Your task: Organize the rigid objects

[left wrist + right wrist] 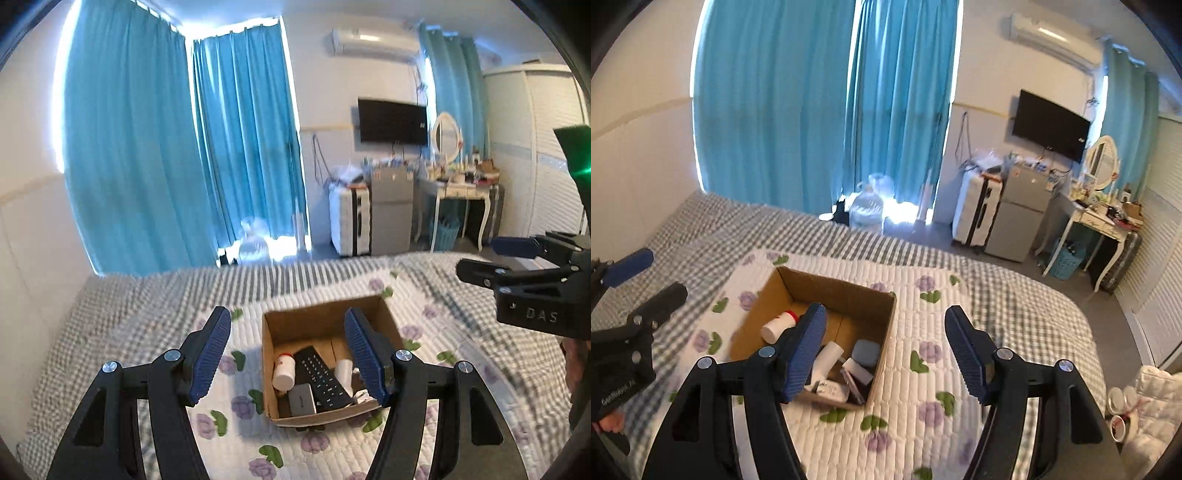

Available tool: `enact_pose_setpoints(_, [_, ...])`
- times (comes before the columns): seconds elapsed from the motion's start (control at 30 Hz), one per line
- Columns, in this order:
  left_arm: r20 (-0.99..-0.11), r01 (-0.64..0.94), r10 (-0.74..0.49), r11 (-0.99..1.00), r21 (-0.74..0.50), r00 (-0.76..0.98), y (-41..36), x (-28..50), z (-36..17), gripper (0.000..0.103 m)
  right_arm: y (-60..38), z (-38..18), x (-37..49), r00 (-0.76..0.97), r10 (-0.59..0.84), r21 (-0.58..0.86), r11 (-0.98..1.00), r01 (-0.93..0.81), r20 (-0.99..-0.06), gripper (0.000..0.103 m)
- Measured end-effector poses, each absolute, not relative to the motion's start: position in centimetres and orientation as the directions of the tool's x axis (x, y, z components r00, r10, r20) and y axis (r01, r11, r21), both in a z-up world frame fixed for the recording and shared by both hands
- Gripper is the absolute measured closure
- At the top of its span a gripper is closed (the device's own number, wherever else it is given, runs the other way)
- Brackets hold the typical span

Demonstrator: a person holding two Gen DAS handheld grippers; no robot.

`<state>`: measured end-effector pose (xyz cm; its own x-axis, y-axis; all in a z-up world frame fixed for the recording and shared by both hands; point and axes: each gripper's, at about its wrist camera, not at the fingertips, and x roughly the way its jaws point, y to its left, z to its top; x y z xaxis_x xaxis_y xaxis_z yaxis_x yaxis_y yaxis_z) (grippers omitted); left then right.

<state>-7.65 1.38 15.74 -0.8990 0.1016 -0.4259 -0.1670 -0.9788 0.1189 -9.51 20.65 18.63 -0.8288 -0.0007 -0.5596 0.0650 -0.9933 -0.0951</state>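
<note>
An open cardboard box [317,314] [834,286] sits on the flowered white quilt [325,439] [916,369] on the bed. Inside lie a white bottle with a red cap [284,371] [779,325], a black remote [321,376], a grey case [302,398] [866,352], a white tube [344,369] [827,356] and a white plug [831,387]. My left gripper [291,354] is open and empty above the box. My right gripper [886,354] is open and empty above the box's right wall. Each gripper shows in the other's view: the right one [480,264], the left one [646,273].
The bed has a grey checked cover [129,302] [1015,295]. Blue curtains [177,147], a suitcase [975,210], a small fridge [1019,214], a wall TV [393,120] and a dressing table [1097,218] stand beyond the bed. A white wardrobe [539,155] is at right.
</note>
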Motion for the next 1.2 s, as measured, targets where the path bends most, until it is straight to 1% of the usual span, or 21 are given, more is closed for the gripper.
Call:
enact_pose_setpoints(0.13, [-0.359, -0.167, 0.118, -0.98, 0.109, -0.926, 0.3, -4.3, 17.9, 0.036, 20.9, 21.4, -5.2, -0.86, 0.019, -0.095, -0.995, 0.034, -0.51, 0.033])
enact_pose_setpoints(0.23, [-0.323, -0.169, 0.126, -0.98, 0.109, -0.938, -0.3, -2.5, 18.4, 0.036, 20.7, 22.4, -2.2, -0.886, 0.032, -0.093, -0.996, 0.013, -0.463, 0.031])
enact_pose_setpoints(0.27, [-0.313, -0.169, 0.128, -0.98, 0.108, -0.941, -0.6, -2.1, 18.3, 0.034, 20.6, 22.4, -1.5, -0.893, 0.033, -0.091, -0.996, 0.009, -0.45, 0.029])
enact_pose_setpoints(0.3, [-0.303, -0.166, 0.126, -0.98, 0.11, -0.944, -0.7, -1.7, 18.1, 0.028, 20.5, 22.3, -0.5, -0.901, 0.033, -0.084, -0.996, 0.004, -0.432, 0.026])
enact_pose_setpoints(0.37, [-0.28, -0.156, 0.119, -0.981, 0.117, -0.953, -1.0, -1.3, 17.5, 0.023, 20.5, 21.7, 0.4, -0.912, 0.032, -0.077, -0.997, -0.001, -0.41, 0.021])
enact_pose_setpoints(0.4, [-0.269, -0.156, 0.119, -0.98, 0.12, -0.956, -1.0, -1.2, 17.0, 0.022, 20.3, 21.1, 0.8, -0.918, 0.038, -0.077, -0.997, -0.009, -0.394, 0.019])
enact_pose_setpoints(0.43, [-0.264, -0.156, 0.119, -0.98, 0.123, -0.957, -1.1, -1.3, 16.4, 0.021, 20.3, 20.6, 0.9, -0.923, 0.048, -0.081, -0.997, -0.018, -0.383, 0.018])
enact_pose_setpoints(0.5, [-0.26, -0.15, 0.114, -0.981, 0.122, -0.959, -1.1, -1.8, 15.0, 0.011, 19.9, 19.2, 1.0, -0.934, 0.069, -0.101, -0.994, -0.035, -0.351, 0.018])
enact_pose_setpoints(0.57, [-0.249, -0.138, 0.105, -0.983, 0.12, -0.963, -1.1, -2.1, 13.9, 0.006, 19.6, 17.7, 0.6, -0.945, 0.067, -0.101, -0.994, -0.036, -0.321, 0.015])
enact_pose_setpoints(0.63, [-0.223, -0.114, 0.083, -0.985, 0.129, -0.971, -1.0, -2.3, 12.0, 0.001, 19.6, 16.1, -0.1, -0.953, 0.063, -0.085, -0.996, -0.039, -0.297, 0.006])
enact_pose_setpoints(0.67, [-0.215, -0.098, 0.067, -0.986, 0.137, -0.974, -0.8, -2.5, 11.0, 0.0, 19.6, 15.1, -0.6, -0.956, 0.065, -0.074, -0.996, -0.046, -0.287, 0.004])
enact_pose_setpoints(0.7, [-0.212, -0.087, 0.055, -0.985, 0.147, -0.976, -0.7, -2.8, 10.1, 0.0, 19.8, 13.9, -1.2, -0.957, 0.069, -0.063, -0.997, -0.053, -0.28, 0.0])
enact_pose_setpoints(0.8, [-0.218, -0.079, 0.045, -0.986, 0.149, -0.975, -0.8, -3.3, 7.5, 0.0, 20.2, 10.6, -2.5, -0.953, 0.065, -0.047, -0.997, -0.053, -0.295, 0.0])
enact_pose_setpoints(0.93, [-0.239, -0.07, 0.043, -0.992, 0.104, -0.97, -1.6, -3.9, 4.4, 0.0, 20.6, 6.4, -3.9, -0.94, 0.061, -0.018, -0.998, -0.059, -0.335, 0.0])
enact_pose_setpoints(1.0, [-0.224, -0.061, 0.037, -0.993, 0.1, -0.974, -1.7, -3.4, 3.0, 0.0, 20.5, 4.2, -3.6, -0.939, 0.072, -0.008, -0.997, -0.074, -0.337, 0.0])
enact_pose_setpoints(1.03, [-0.226, -0.049, 0.023, -0.993, 0.111, -0.974, -1.8, -3.5, 2.3, 0.0, 20.5, 3.5, -3.5, -0.937, 0.083, -0.022, -0.997, -0.081, -0.34, 0.0])
enact_pose_setpoints(1.13, [-0.279, -0.052, 0.019, -0.993, 0.11, -0.96, -1.7, -4.1, 1.3, 0.0, 20.1, 2.3, -4.1, -0.926, 0.092, -0.042, -0.996, -0.082, -0.367, 0.0])
enact_pose_setpoints(1.2, [-0.274, -0.048, 0.018, -0.994, 0.101, -0.961, -1.8, -4.0, 1.3, 0.0, 20.1, 2.1, -4.1, -0.926, 0.088, -0.034, -0.996, -0.081, -0.367, 0.0])
